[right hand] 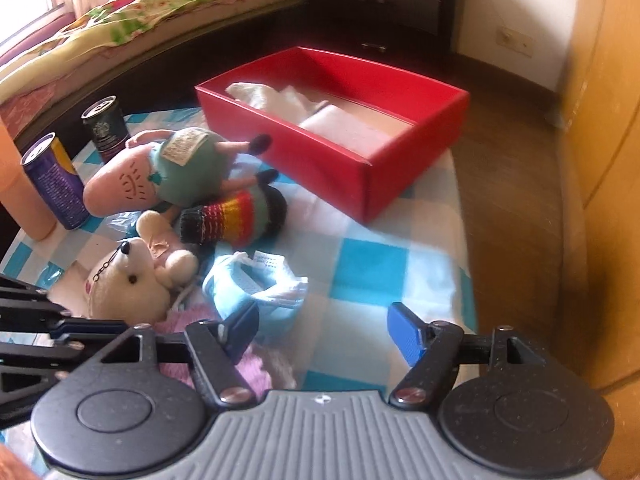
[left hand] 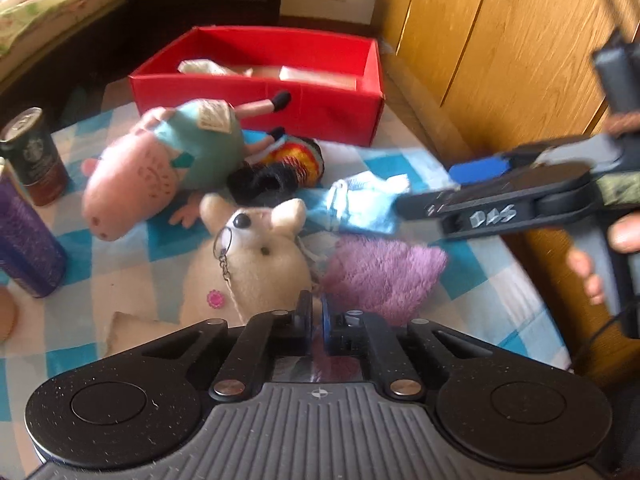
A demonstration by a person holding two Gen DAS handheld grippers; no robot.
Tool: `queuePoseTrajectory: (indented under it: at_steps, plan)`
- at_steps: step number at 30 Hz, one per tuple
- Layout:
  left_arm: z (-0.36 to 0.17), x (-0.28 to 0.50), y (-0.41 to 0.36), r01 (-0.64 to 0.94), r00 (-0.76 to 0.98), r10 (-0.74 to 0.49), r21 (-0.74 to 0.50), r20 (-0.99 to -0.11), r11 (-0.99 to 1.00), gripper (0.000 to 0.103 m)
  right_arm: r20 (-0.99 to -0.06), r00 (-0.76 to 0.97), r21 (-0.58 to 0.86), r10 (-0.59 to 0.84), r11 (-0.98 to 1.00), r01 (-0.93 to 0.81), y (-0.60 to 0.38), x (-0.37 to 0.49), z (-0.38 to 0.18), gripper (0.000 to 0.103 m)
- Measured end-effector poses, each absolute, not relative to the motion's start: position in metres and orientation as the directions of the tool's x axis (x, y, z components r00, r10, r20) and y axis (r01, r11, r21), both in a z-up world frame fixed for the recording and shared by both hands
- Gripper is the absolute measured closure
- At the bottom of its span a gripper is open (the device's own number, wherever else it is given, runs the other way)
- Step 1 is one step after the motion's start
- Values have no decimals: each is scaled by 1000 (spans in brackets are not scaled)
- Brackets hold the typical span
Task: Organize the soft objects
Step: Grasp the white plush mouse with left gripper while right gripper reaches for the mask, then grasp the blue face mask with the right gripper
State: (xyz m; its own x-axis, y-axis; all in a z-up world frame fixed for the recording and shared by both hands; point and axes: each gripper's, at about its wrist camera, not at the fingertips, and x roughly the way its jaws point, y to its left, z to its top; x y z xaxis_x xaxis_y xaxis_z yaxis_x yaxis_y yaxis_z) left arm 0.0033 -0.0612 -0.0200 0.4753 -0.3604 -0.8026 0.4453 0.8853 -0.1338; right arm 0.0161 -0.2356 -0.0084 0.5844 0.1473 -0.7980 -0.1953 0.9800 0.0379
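Left wrist view: the left tongs (left hand: 316, 316) are pressed together over the desk's near edge, the white plush (left hand: 256, 256) just ahead.

Right wrist view: the right tongs (right hand: 326, 332) are spread, nearer the blue cloth (right hand: 256, 284), which lies just ahead-left; the red box (right hand: 384, 176) sits at the far edge.

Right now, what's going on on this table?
A person with two handheld grippers is sorting soft toys toward the red box, which already holds some pale cloth. The left gripper is nearly closed, next to the white bear and the purple cloth; whether it pinches anything is unclear. The right gripper is open, hovering by the light blue cloth. The pig plush and striped knit piece lie untouched on the checked tablecloth.
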Motion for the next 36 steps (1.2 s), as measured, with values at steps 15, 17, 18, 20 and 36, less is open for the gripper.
queuePoseTrajectory:
  at_steps: [15,17,18,20,36]
  plan:
    - [-20,39,-55,393,522,-342,-135,-781,910,20,-799,576,32,170,970,-242,-224,40,-20,45]
    - [-28,45,-61,410,508,-342,-127,-791,903,13,-802,571,24,176,964,-264,-224,40,-23,43]
    - [-33,48,-65,402,518,-316,-100,-795,910,13,-800,576,17,169,965,-261,-225,40,-24,42]
    - [-45,54,-69,379,529,-247,-34,-812,925,18,-804,573,14,160,968,-250,-225,45,-27,41]
    - [0,35,-25,348,538,-341,-165,-771,923,43,-770,599,30,221,950,-312,-229,45,-15,28]
